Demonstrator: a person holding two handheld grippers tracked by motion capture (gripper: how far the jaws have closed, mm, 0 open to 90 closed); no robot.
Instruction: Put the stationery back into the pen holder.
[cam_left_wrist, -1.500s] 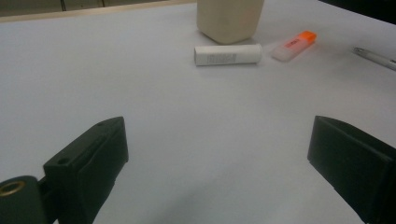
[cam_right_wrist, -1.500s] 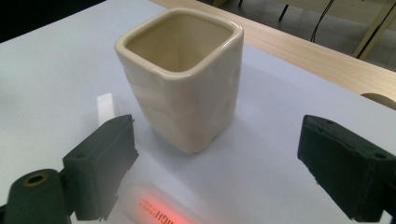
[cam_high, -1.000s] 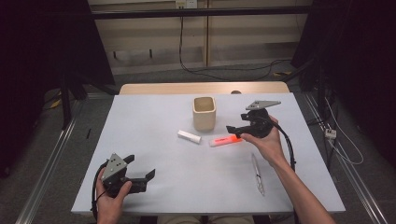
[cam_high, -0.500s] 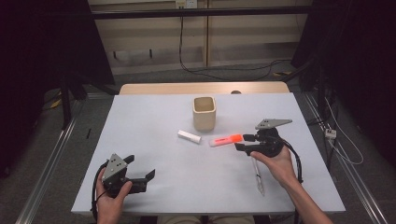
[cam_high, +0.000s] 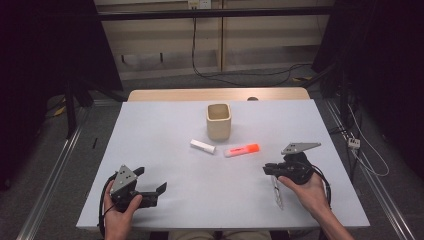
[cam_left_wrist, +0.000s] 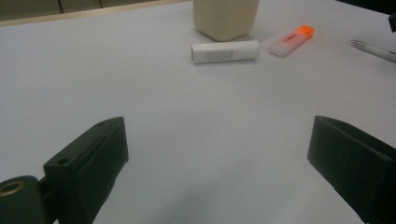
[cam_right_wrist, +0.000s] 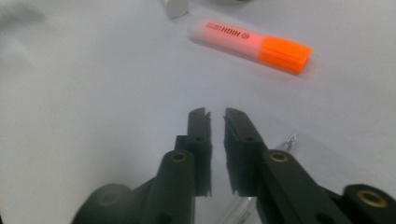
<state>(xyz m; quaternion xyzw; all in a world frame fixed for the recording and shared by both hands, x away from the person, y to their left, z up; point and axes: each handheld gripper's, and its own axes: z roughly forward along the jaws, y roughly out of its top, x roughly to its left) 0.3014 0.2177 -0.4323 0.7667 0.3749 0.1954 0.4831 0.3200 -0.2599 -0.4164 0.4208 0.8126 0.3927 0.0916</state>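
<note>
Right gripper (cam_high: 268, 170): jaws just closed to a narrow slit, nothing between, pen (cam_high: 276, 192) beneath.
Left gripper (cam_high: 159, 191): wide, nothing held.
Highlighter (cam_right_wrist: 250, 38): ahead of right gripper.

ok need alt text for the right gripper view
The right gripper, jaws nearly shut with nothing between them, hovers over a clear pen on a white table. An orange highlighter lies beyond.

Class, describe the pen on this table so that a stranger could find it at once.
Start at the beige cup in the middle of the white table, then come toward the person's right hand. The pen lies just beneath the right gripper. It is slim and clear, unlike the stubby orange highlighter and white tube.
</note>
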